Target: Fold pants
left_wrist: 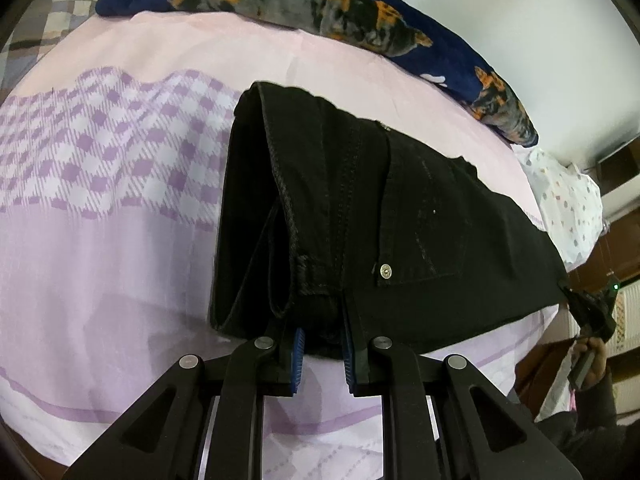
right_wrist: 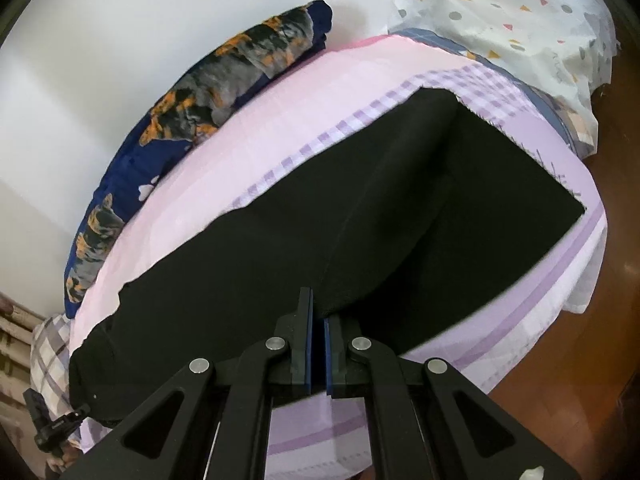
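Observation:
Black pants [left_wrist: 360,216] lie on the bed, the waist end with a metal button [left_wrist: 385,271] toward the left wrist view. My left gripper [left_wrist: 322,350] is shut on the waist edge, its blue pads [left_wrist: 298,356] pressed on bunched cloth. In the right wrist view the pants [right_wrist: 360,216] stretch away, with the legs folded one over the other. My right gripper [right_wrist: 319,354] is shut on the near edge of the leg fabric. The other gripper shows small at the far end in each view, the right one [left_wrist: 592,312] and the left one [right_wrist: 56,428].
The bed has a pink and purple checked sheet [left_wrist: 120,160]. A navy blanket with orange and grey print [left_wrist: 320,12] lies along the white wall. A white spotted cloth [right_wrist: 512,12] hangs at the bed end. Brown wooden floor [right_wrist: 600,320] lies beside the bed.

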`<state>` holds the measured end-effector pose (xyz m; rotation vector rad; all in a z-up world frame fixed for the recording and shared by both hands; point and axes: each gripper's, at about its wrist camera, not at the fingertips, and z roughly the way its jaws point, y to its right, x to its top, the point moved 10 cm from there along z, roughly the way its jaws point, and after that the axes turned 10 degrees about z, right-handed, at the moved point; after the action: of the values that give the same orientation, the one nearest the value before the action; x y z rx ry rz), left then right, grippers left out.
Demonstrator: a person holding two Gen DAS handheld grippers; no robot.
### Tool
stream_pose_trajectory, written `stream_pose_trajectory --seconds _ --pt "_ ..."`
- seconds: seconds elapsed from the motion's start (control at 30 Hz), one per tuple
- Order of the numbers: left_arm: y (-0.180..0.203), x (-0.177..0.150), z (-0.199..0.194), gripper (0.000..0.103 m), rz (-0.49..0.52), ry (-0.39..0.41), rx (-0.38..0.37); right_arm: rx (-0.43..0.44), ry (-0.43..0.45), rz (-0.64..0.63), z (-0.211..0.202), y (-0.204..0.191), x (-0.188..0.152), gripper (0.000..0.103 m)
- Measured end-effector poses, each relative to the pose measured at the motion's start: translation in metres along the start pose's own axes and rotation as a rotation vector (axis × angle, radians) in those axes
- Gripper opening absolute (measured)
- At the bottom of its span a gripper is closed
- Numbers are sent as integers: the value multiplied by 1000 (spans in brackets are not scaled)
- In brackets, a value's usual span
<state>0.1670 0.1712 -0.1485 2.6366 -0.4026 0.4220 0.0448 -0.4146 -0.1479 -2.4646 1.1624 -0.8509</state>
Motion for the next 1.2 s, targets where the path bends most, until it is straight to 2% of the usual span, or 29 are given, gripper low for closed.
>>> stream_pose_trajectory --seconds 0.1,0.2,0.27,0.33,0.47,0.57,0.7,0.8,0.97,1.13,1.2 --pt "-5 -3 7 18 -16 -6 5 -21 -23 0 10 6 -7 3" --pt "-1 -2 6 20 10 6 51 -22 -49 9 19 11 -13 4" --pt "2 -2 4 23 21 11 87 14 -60 46 22 15 -14 9" --pt "7 -2 -3 26 38 24 139 42 -59 69 21 17 -13 9" --pt "19 -7 -16 31 91 32 188 99 -60 109 18 18 -7 14" --pt "29 -18 -29 31 168 27 253 142 -43 167 16 27 5 19" --pt "59 -21 -38 31 269 43 276 222 -38 268 16 42 17 22" --pt "96 -15 -27 32 340 61 237 276 -33 340 18 49 23 24" --pt "177 -5 15 32 498 52 108 337 -31 405 18 54 31 25" --pt "259 0 65 32 672 30 0 388 -2 413 10 46 49 25" --pt "281 -1 79 32 706 15 -32 401 -5 415 8 42 57 25"
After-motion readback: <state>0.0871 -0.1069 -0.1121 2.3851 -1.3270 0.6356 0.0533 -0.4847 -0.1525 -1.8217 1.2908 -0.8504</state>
